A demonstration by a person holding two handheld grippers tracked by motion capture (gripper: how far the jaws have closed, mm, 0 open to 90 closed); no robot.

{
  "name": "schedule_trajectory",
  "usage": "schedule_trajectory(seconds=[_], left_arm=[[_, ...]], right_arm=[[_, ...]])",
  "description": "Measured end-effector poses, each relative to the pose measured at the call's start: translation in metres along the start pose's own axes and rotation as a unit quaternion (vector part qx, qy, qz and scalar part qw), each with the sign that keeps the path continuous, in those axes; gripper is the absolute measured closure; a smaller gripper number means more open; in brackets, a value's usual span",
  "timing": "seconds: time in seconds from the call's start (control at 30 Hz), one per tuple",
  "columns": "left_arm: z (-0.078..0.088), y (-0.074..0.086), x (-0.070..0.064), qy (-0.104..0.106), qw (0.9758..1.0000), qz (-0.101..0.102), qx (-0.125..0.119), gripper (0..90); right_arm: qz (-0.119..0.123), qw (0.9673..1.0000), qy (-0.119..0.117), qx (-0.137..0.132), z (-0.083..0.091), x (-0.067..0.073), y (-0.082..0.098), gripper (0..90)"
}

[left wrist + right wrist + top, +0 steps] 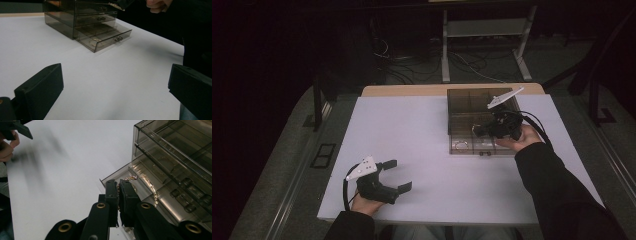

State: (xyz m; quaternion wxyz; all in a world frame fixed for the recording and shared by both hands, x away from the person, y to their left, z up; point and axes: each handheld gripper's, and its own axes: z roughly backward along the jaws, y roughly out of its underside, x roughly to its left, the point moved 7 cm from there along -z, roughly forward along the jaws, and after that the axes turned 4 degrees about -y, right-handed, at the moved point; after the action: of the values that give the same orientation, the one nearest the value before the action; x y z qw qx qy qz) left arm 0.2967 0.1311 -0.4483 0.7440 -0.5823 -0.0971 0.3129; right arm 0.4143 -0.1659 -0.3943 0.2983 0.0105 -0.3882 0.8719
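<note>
The room around you is dark, cables and a white stand behind, and the white table is lit and bare but for a smoky clear drawer box at its far right. Its bottom drawer is pulled out. Your right gripper has its jaws nearly closed on a thin gold chain, which hangs from the pads and trails over the open drawer, one end draped inside. Your left gripper rests near the front edge, jaws wide, holding nothing, well apart from the box. The grip looks slight: the chain is fine and slippery, so if you swing it or ease the pads too soon, it may slide out and drop onto the table. A trailing loop could also catch on the drawer's front wall or a divider and drag the light box along. I can read no brand, label or writing anywhere.
</note>
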Motion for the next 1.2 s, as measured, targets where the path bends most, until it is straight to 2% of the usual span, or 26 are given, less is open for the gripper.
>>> schedule_trajectory(seconds=[0.43,0.97,1.2], left_arm=[[0.0,-0.001,0.0,0.001,1.0,-0.004,-0.001,0.0],[0.0,-0.001,-0.001,0.002,1.0,-0.004,-0.002,0.0],[0.0,-0.002,-0.001,0.003,1.0,-0.003,-0.002,0.0]], right_arm=[[-0.003,0.9999,-0.012,-0.001,-0.019,-0.002,0.0,84.8],[-0.011,0.9995,-0.029,0.003,-0.051,-0.006,0.004,84.8],[-0.01,0.9996,-0.026,0.01,-0.062,-0.008,0.007,84.8]])
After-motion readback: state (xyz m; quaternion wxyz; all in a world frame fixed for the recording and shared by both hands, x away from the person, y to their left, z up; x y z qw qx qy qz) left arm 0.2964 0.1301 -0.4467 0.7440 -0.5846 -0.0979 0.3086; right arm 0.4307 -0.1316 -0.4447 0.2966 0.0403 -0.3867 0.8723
